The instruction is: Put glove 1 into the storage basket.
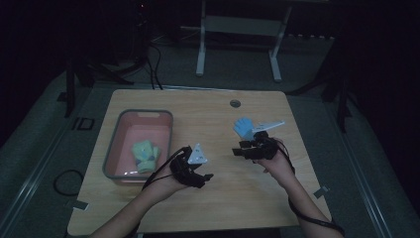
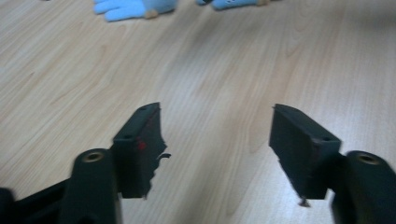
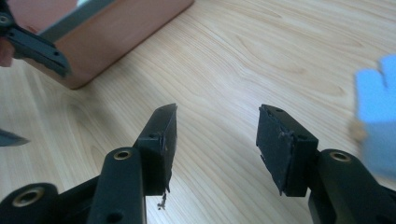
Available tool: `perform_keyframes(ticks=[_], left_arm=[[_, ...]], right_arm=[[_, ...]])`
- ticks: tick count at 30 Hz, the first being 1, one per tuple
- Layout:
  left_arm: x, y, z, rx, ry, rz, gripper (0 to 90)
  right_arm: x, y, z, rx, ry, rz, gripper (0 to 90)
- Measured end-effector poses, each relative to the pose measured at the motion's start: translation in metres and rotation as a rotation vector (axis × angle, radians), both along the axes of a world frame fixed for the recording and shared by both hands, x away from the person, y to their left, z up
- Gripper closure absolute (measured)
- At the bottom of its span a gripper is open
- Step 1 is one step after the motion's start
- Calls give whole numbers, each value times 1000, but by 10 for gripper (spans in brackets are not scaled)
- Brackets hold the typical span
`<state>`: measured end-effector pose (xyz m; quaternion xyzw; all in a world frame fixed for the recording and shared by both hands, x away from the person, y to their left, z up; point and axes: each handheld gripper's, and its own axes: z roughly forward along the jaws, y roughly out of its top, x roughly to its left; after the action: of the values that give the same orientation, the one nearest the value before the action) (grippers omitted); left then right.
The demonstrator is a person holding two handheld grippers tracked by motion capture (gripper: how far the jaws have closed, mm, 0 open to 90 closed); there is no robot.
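Pale wood covers the bench (image 1: 247, 198) in the high view. A grey-rimmed pink tub (image 1: 113, 148) stands at its left side, and a yellow-green glove (image 1: 145, 156) already lies inside, so by my reading one item is packed away. A blue glove (image 1: 243, 127) remains on the bare wood right of centre, just beyond the right claw (image 1: 238, 149); I judge that putting it in the tub is the work left. The left claw (image 1: 205, 174) hangs over the middle of the bench, between tub and blue glove, holding nothing.

Left gripper view: the left claw (image 2: 217, 135) is spread wide over bare wood with nothing between its jaws. Two blue glove (image 2: 135, 7) pieces lie well ahead at the top edge, so there may be a pair.

Right gripper view: the right claw (image 3: 217, 135) is likewise spread and empty. The blue glove (image 3: 376, 116) sits blurred at the right edge, near the jaw on that side, while the tub (image 3: 116, 32) wall shows at upper left.

No brand, label or writing can be read anywhere; the dim light hides fine detail.
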<state>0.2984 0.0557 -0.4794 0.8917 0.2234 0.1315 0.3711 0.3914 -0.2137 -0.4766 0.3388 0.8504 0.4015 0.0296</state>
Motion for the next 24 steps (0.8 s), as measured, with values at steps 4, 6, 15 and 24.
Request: perform_keyframes(ticks=[4, 6, 15, 24], left_arm=[[-3, -6, -5, -13, 22, -14, 192], [-3, -10, -11, -16, 39, -25, 145], [-7, -18, -35, -96, 69, -18, 26], [-13, -21, -60, -105, 58, 10, 26]], right_arm=[[-3, -15, -3, 1, -7, -28, 476], [-4, -21, -5, -6, -10, -42, 476], [-10, -46, -14, -49, -29, -76, 475], [-10, -69, -17, -113, -30, -101, 468]])
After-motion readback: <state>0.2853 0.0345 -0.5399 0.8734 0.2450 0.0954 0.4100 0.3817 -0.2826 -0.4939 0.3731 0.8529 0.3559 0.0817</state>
